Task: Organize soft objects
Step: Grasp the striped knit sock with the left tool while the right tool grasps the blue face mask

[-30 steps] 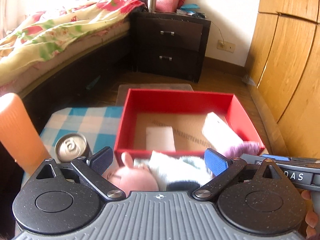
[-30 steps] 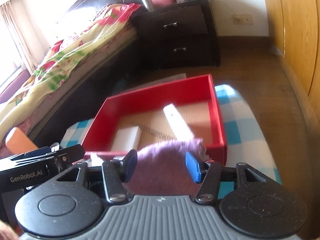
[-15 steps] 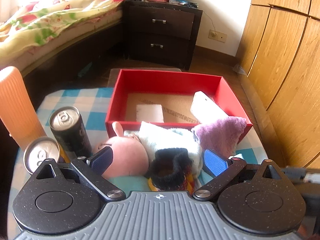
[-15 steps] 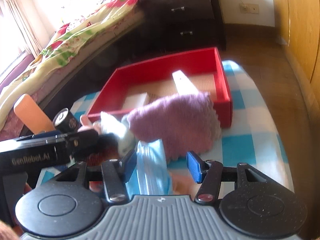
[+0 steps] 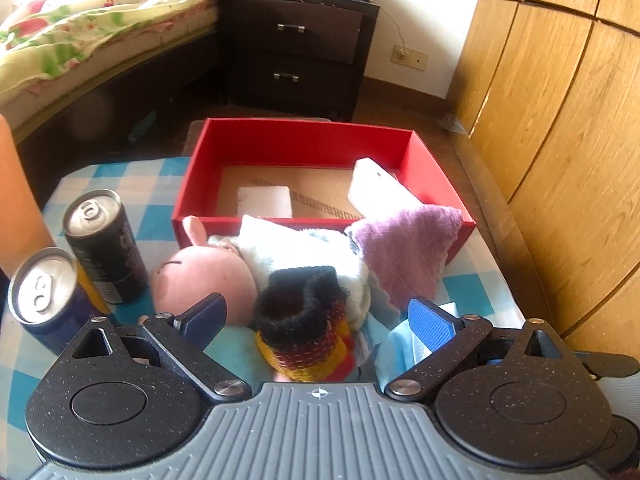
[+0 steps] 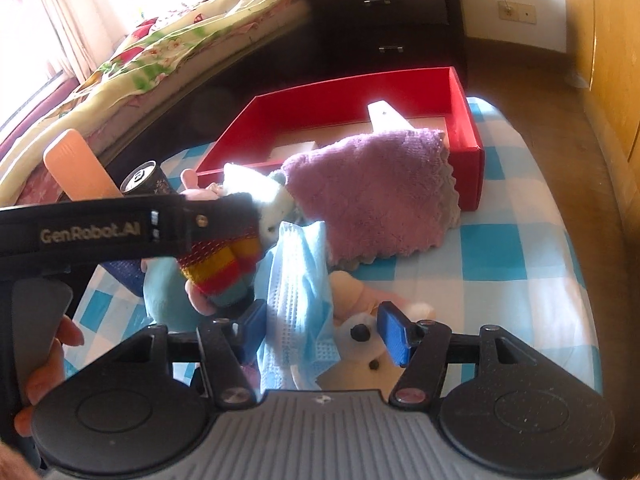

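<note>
Left wrist view: my left gripper (image 5: 316,316) stands spread, grasping nothing, the striped knit sock (image 5: 308,340) between its pads. At right, my right gripper (image 6: 322,334) is released over the blue mask (image 6: 298,300). The purple cloth (image 6: 380,204) drapes the red box (image 6: 472,140) near wall.

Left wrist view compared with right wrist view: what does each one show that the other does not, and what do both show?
Only the left wrist view shows the silver-topped can with the yellow and blue side and the wooden wardrobe. Only the right wrist view shows the white plush toy and the left hand-held gripper from its side. Both show the red box, purple towel, striped sock, blue face mask and black can.
</note>
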